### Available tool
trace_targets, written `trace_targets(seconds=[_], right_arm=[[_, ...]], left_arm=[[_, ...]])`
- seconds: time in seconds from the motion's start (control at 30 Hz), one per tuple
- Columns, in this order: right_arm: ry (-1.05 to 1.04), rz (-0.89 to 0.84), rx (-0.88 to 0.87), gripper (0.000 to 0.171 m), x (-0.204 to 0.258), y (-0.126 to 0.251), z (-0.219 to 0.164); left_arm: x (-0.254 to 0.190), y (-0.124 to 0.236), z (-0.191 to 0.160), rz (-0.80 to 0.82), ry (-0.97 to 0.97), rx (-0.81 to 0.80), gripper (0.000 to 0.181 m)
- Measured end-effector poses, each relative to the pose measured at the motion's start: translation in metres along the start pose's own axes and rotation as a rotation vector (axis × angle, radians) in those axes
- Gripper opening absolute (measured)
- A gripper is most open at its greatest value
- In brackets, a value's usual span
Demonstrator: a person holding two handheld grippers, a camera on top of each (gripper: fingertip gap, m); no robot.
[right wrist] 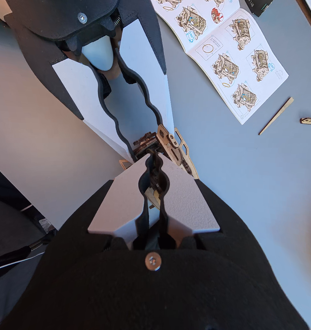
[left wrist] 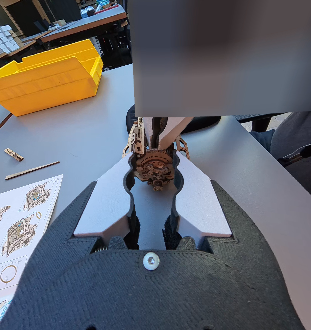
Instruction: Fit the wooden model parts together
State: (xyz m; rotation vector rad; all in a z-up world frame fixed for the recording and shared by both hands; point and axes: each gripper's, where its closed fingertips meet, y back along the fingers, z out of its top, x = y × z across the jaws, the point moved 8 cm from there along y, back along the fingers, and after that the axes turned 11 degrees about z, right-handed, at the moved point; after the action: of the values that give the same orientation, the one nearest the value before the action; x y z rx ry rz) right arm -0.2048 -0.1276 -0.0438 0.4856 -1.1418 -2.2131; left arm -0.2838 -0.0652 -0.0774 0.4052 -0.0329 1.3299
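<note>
A small wooden model (left wrist: pixel 154 169) of laser-cut plywood with gears and a round front knob is held just above the grey table (left wrist: pixel 79 139). My left gripper (left wrist: pixel 153 155) is shut on its two sides. My right gripper (left wrist: pixel 153 146) comes down from above, and its fingers are closed on the model's top. In the right wrist view my right gripper (right wrist: pixel 153 157) is pinched on a thin dark part at the top of the model (right wrist: pixel 174 148). The left gripper (right wrist: pixel 148 142) grips the model from the far side. The model's lower part is hidden by the fingers.
A yellow bin (left wrist: pixel 47 78) stands at the back left. An open instruction booklet (left wrist: pixel 26 205) (right wrist: pixel 240 62) lies on the left. Beside it are a thin wooden stick (left wrist: pixel 31 170) (right wrist: pixel 276 116) and a small wooden piece (left wrist: pixel 14 154) (right wrist: pixel 310 120). The table edge and a seated person's legs (left wrist: pixel 293 142) are at the right. My two grippers' fingertips are within a few centimetres of each other.
</note>
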Motion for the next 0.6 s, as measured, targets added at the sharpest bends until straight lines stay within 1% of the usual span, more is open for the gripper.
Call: trace_targets(seconds=[0.13,0.4,0.6], right_arm=[[0.009,-0.002,-0.028,0.0,0.0001,0.0003,-0.0025],[-0.057,0.02,-0.091,0.0,-0.0021,0.0001,-0.0052],[-0.086,0.005,-0.156,0.0,0.0006,0.0004,-0.0086]], left_arm=[[-0.0005,0.0001,0.0,0.0,-0.004,-0.001,0.038],[-0.0004,0.0001,0.0,0.005,-0.005,0.0,0.038],[-0.0017,0.0004,0.0,0.007,-0.017,-0.004,0.039]])
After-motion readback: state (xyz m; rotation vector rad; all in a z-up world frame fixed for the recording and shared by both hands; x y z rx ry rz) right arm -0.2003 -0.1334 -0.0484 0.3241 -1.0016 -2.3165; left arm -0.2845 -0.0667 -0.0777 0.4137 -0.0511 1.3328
